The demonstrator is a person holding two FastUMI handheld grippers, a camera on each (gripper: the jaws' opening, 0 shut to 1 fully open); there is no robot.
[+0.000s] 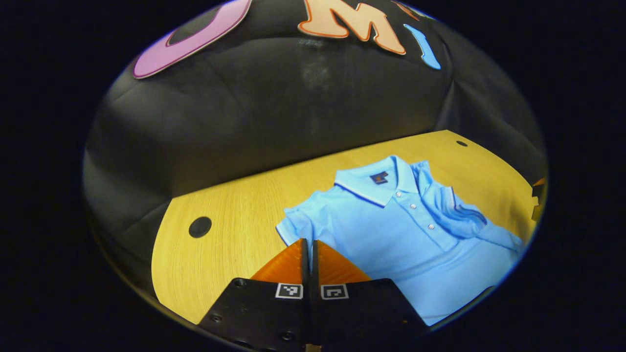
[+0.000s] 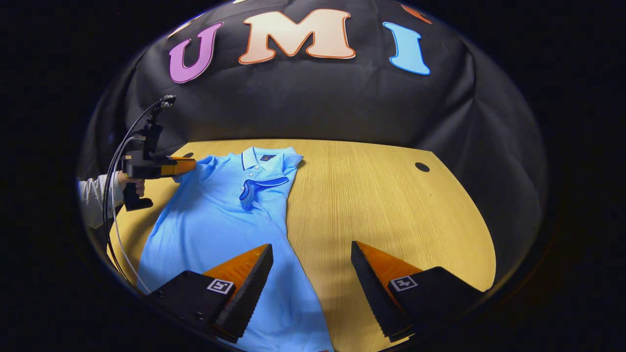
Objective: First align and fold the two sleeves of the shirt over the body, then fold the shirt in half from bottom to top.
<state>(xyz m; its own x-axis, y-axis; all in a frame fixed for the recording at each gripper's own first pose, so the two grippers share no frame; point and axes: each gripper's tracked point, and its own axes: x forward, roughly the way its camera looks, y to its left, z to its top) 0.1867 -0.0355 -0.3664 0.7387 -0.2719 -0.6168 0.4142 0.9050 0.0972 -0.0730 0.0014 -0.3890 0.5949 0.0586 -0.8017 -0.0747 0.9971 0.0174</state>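
Observation:
A light blue polo shirt (image 1: 391, 234) (image 2: 220, 220) lies face up on the wooden table (image 1: 234, 220) (image 2: 391, 205), collar toward the wall. One sleeve (image 1: 459, 215) (image 2: 259, 185) is folded over the chest. The other sleeve (image 1: 296, 225) (image 2: 205, 164) lies spread out flat. My left gripper (image 1: 310, 243) (image 2: 188, 166) is shut, its tips at that spread sleeve's outer edge; I see no cloth between the fingers. My right gripper (image 2: 310, 252) stands open above the shirt's lower side edge, one finger over cloth, the other over bare wood.
A hand (image 2: 132, 185) and grey sleeve (image 2: 93, 193) hold the left gripper, with cables (image 2: 115, 195) trailing down. Round dark holes (image 1: 200, 227) (image 2: 422, 166) mark the tabletop. The black cloth wall rises right behind the table. Bare wood stretches beside the shirt.

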